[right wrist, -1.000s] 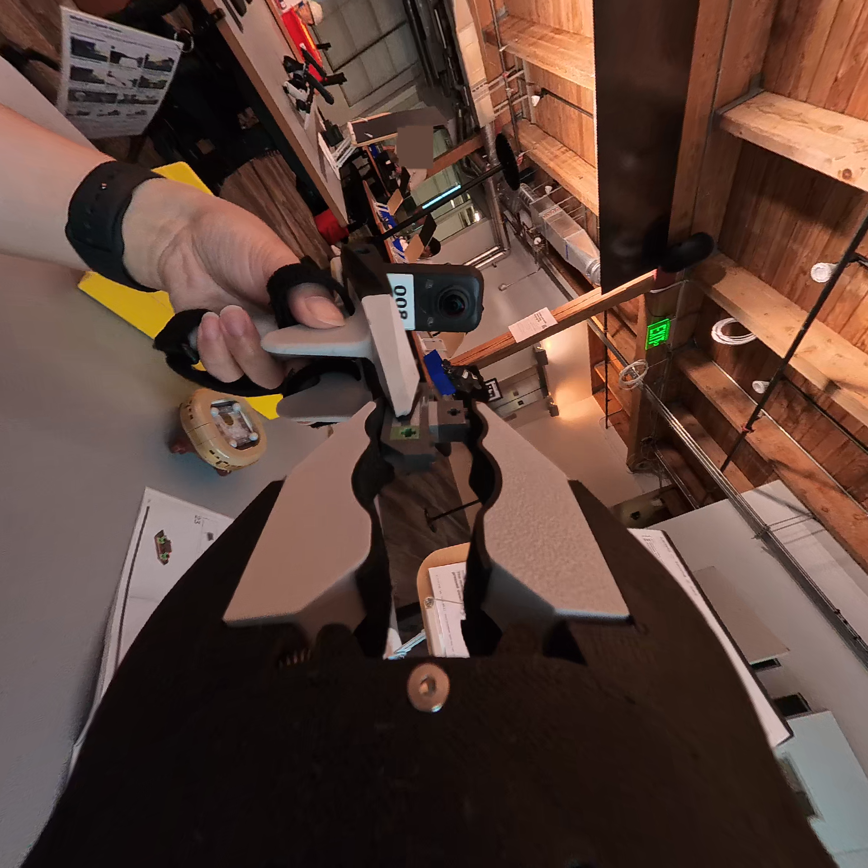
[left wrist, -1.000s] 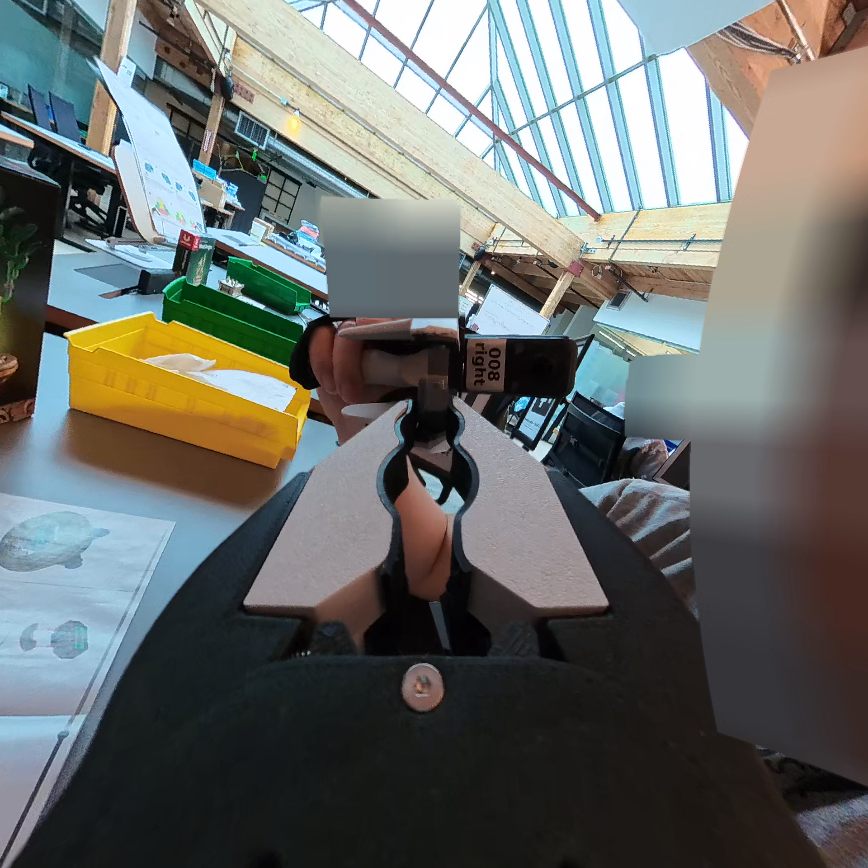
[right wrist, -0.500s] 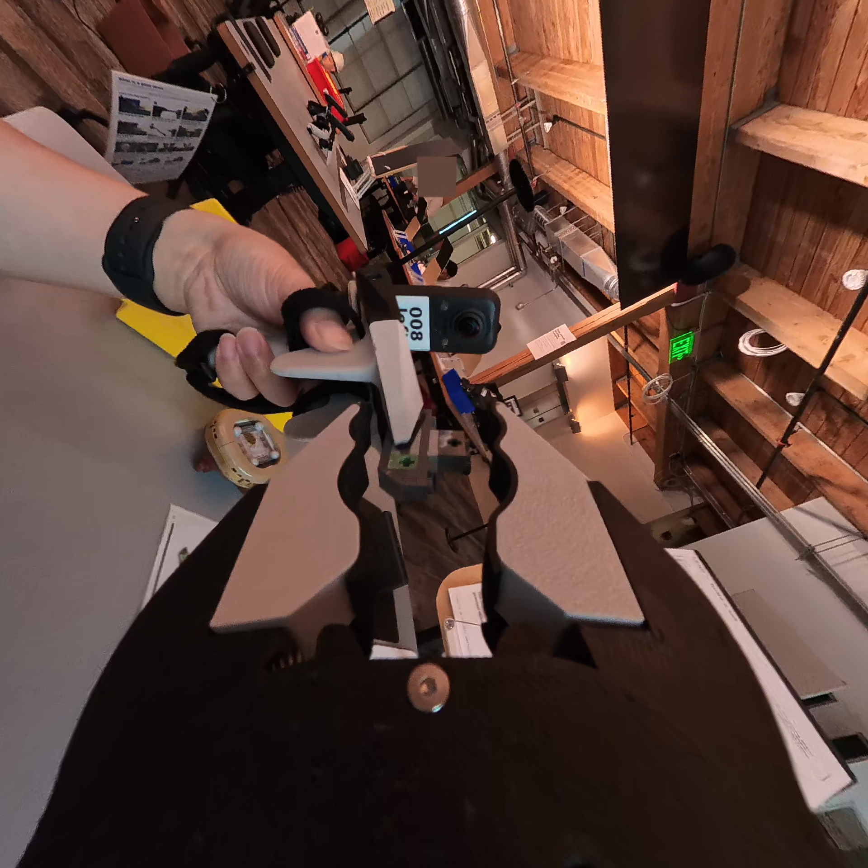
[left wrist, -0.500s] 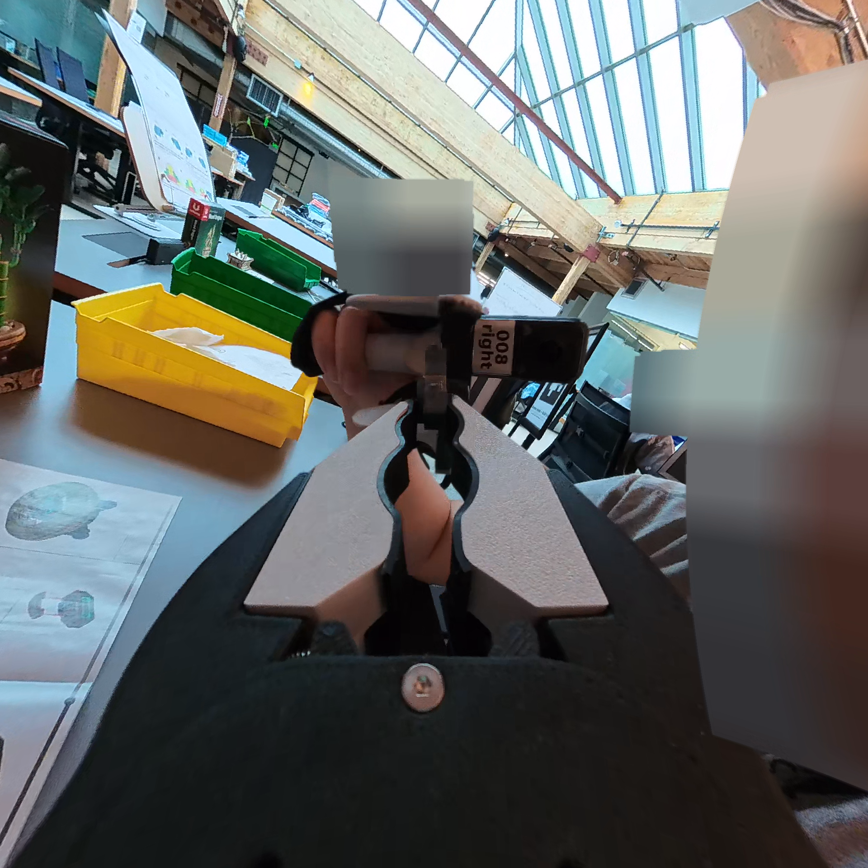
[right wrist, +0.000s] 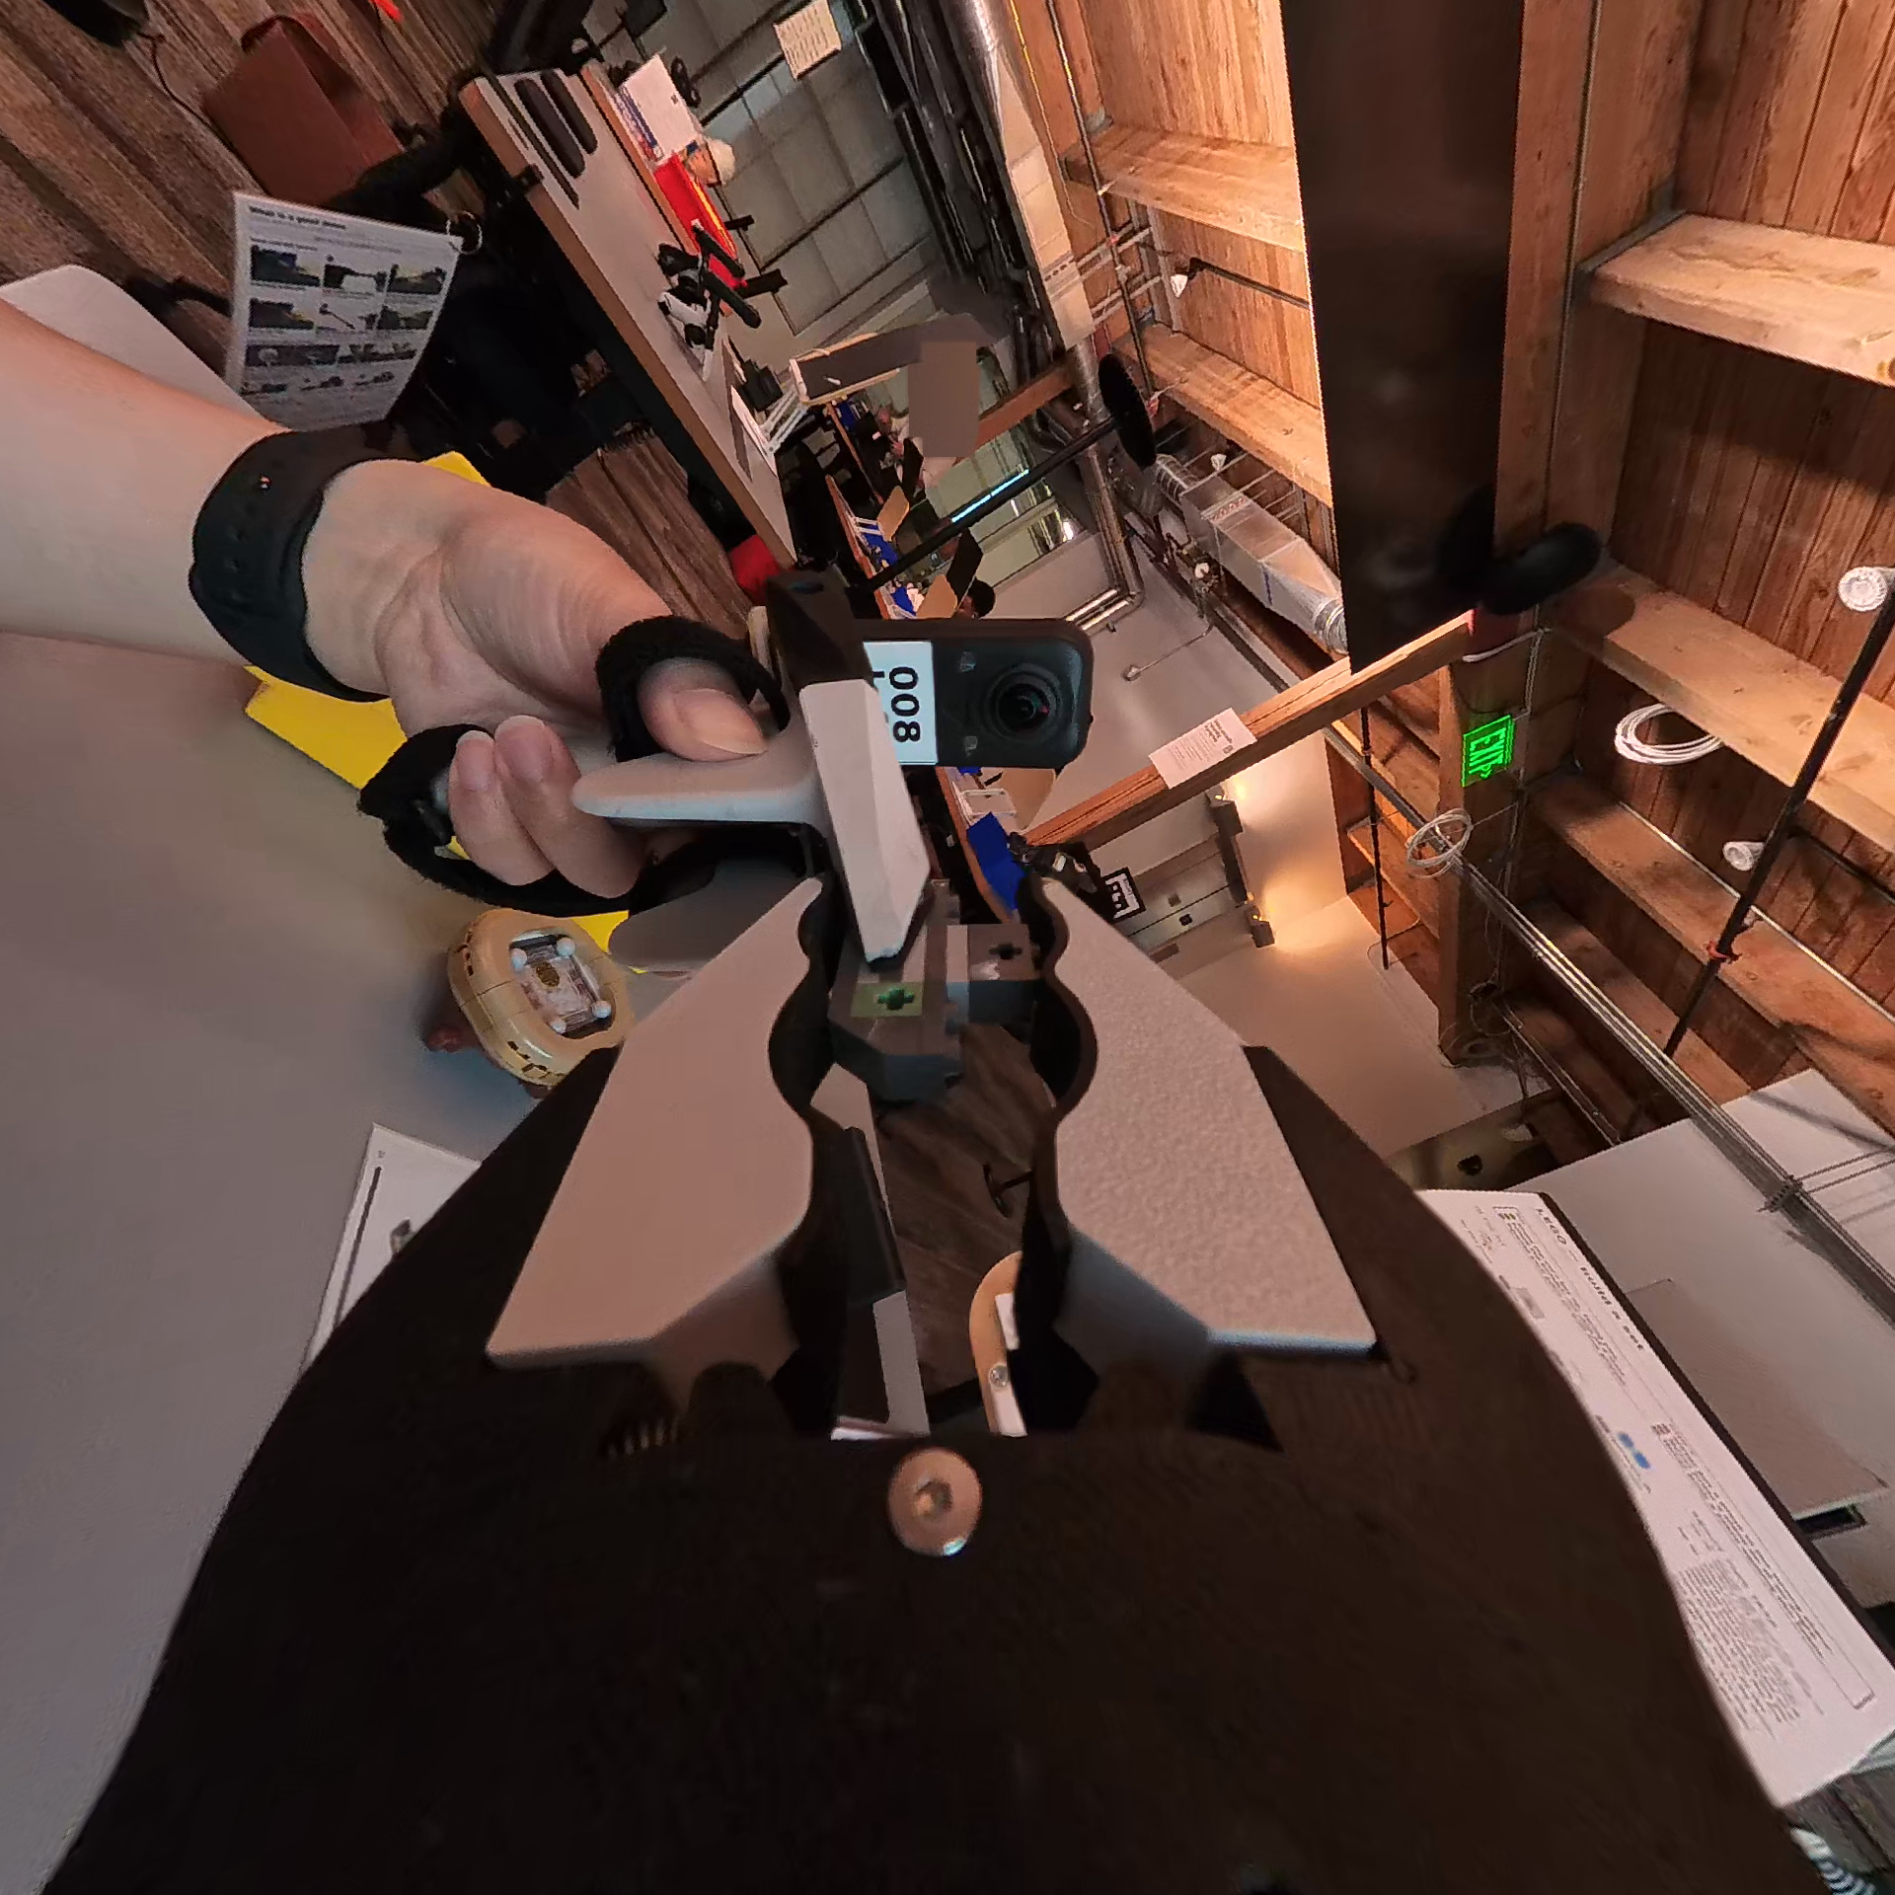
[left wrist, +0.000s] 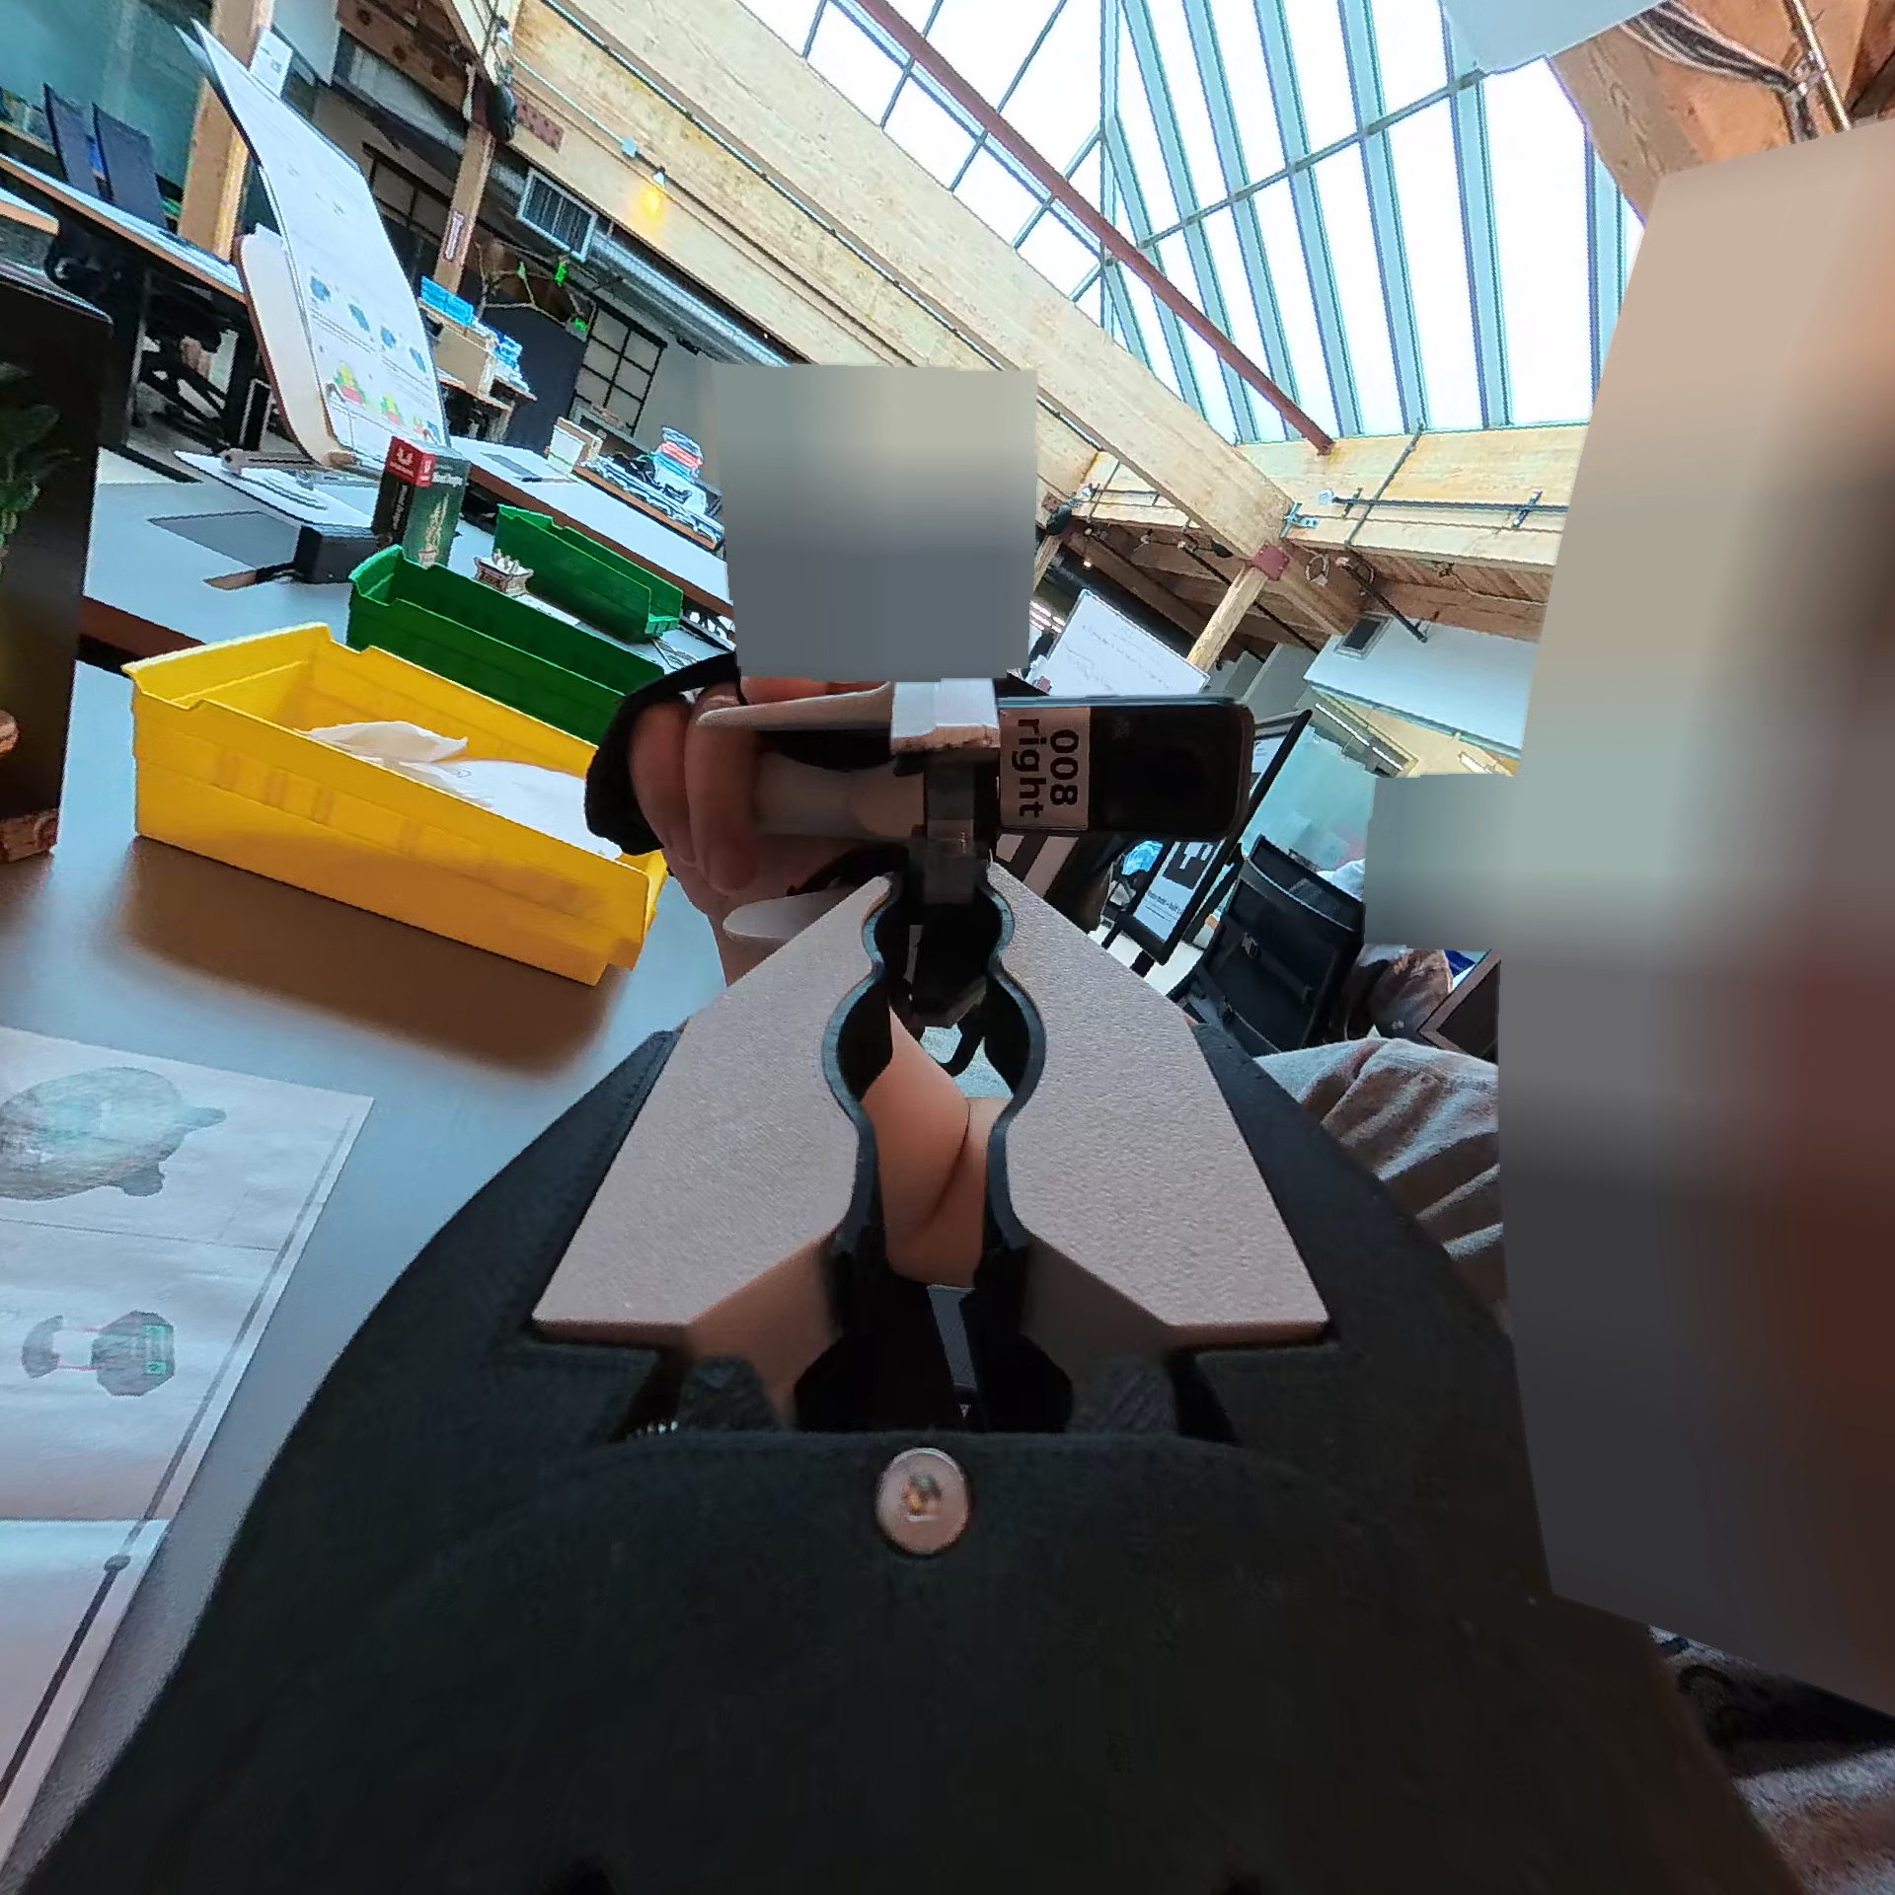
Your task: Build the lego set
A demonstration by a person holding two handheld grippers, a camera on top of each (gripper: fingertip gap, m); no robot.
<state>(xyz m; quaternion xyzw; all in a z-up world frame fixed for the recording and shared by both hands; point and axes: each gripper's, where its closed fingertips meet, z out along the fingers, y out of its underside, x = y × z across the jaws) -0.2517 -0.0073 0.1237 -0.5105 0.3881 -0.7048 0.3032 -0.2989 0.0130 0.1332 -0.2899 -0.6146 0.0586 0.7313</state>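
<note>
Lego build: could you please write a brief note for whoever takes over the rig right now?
Left gripper shut on a small grey piece, held above the table.
Right gripper open, jaws either side of that piece, not gripping.
Round tan model sits on the table; instruction sheet and yellow bin nearby.
Done: model partly built. Left: fit the grey piece, continue the set.

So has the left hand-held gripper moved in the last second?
No. The left hand-held gripper, shut on the grey lego piece, stays put against the tan lego model.
</note>
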